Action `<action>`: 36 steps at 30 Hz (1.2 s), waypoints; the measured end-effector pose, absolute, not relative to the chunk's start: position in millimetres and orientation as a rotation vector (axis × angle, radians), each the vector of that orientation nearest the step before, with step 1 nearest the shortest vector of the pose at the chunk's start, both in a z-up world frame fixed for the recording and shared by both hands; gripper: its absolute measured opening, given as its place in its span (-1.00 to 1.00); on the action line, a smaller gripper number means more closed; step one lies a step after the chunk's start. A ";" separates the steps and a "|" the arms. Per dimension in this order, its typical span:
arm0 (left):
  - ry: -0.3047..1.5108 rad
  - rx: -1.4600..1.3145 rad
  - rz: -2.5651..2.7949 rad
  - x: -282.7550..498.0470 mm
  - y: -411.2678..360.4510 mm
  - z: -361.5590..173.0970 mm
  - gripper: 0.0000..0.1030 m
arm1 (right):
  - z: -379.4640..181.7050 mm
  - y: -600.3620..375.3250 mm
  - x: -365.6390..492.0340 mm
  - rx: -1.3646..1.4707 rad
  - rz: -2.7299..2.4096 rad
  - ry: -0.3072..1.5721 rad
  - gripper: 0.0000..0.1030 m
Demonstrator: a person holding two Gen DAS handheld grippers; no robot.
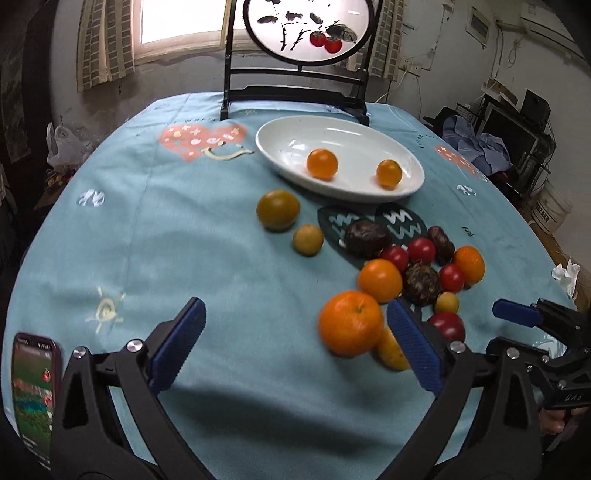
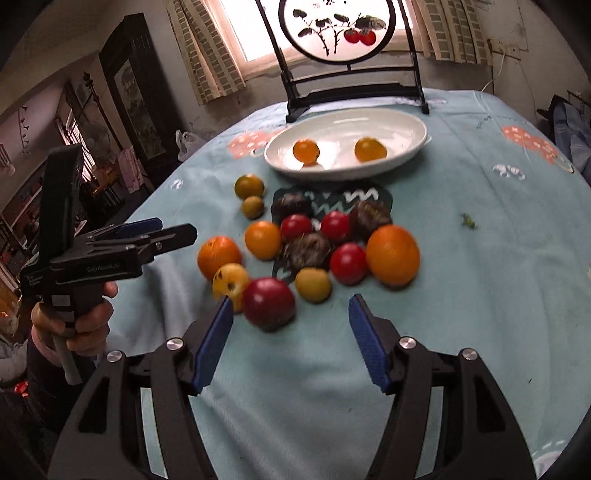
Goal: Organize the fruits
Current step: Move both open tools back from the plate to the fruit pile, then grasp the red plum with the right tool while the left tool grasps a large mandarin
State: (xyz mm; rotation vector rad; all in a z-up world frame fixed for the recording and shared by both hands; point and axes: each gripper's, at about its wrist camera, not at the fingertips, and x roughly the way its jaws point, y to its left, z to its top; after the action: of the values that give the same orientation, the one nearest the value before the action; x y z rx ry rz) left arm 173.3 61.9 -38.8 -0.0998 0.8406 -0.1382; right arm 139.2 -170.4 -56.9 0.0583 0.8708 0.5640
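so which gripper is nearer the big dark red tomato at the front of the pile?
Right. The right gripper is open just short of the red tomato; the left gripper is open further left, beside the orange.

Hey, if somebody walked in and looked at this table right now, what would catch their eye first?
Probably the heap of loose fruit on the blue tablecloth: oranges, red and yellow fruits and dark wrinkled ones crowded together. Behind it sits a white oval dish holding just two small orange fruits, one left of the other. At the table's far edge stands a round painted screen showing red fruit on a branch.
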 end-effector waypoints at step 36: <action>0.846 -0.288 -0.154 168.4 92.6 -56.3 0.94 | -77.7 -149.6 165.4 0.177 0.561 0.954 -0.09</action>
State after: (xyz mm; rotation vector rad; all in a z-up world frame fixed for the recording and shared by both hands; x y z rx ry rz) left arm 168.4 92.6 -56.3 -0.2877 0.8459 -0.1535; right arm 165.4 -149.6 -77.7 0.1766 0.9540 0.5607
